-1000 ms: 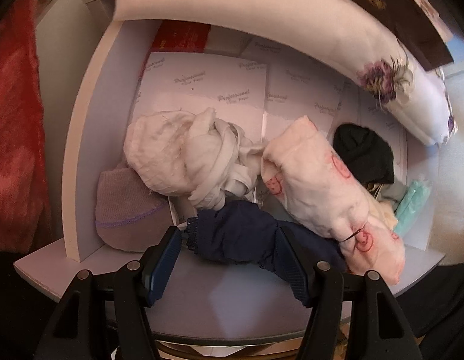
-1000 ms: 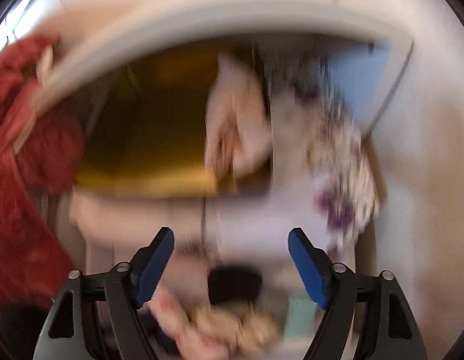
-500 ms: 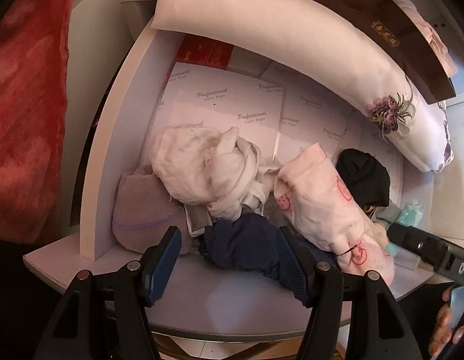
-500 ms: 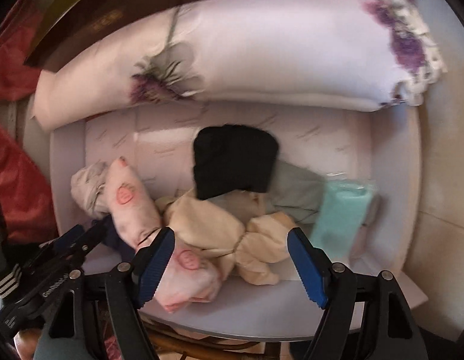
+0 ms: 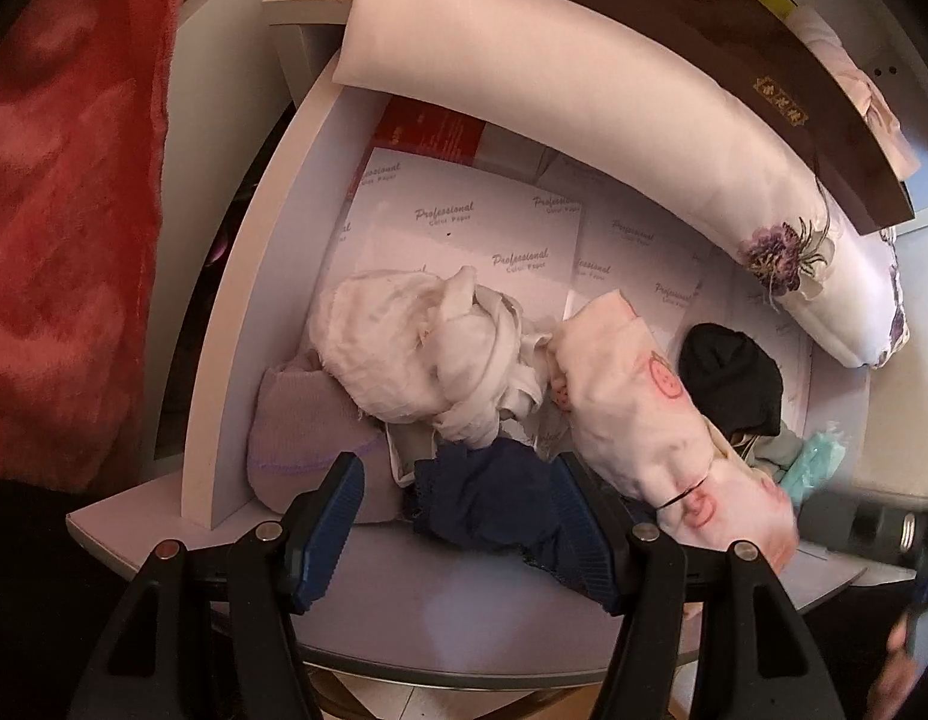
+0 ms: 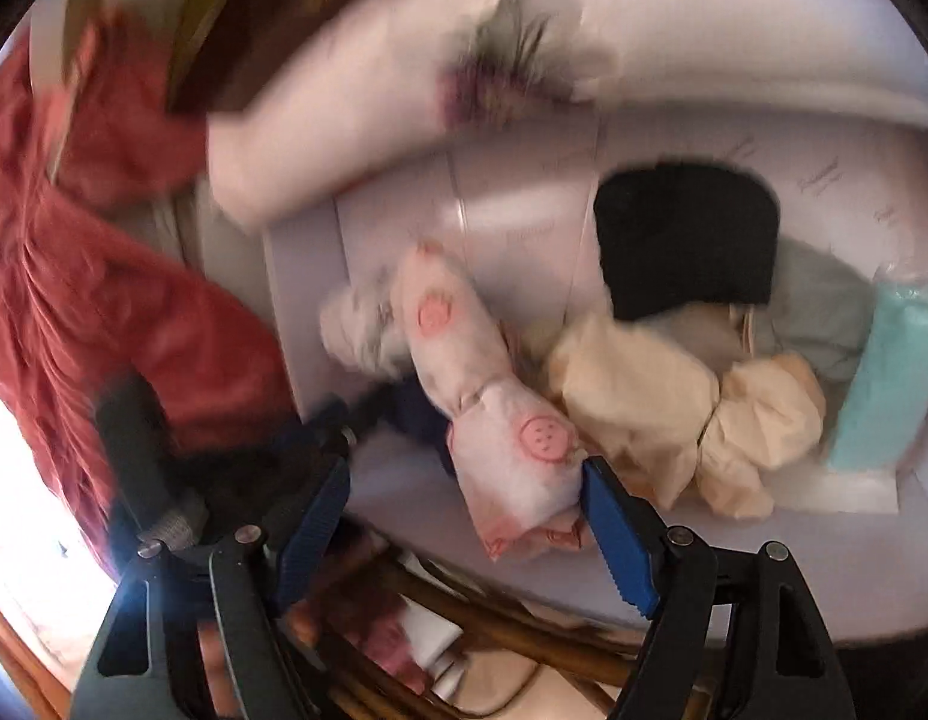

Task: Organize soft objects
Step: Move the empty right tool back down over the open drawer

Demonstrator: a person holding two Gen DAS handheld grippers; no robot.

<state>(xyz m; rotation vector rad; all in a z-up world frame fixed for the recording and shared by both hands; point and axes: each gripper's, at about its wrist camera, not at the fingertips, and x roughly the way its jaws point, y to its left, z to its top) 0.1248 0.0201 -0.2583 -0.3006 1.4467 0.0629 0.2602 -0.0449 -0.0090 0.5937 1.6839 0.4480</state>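
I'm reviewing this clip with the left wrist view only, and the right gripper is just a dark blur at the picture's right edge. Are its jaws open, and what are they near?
Observer: In the right wrist view the right gripper is open. The lower end of the pink button-print bundle lies between its fingers, unclamped.
Operator: What is behind that bundle? I see only a sliver.
Observer: A cream bundle, pinched at its middle, lies right beside it on the shelf.
Operator: And the mint thing?
Observer: A mint packet stands at the picture's right end of the shelf, next to a grey-green cloth.
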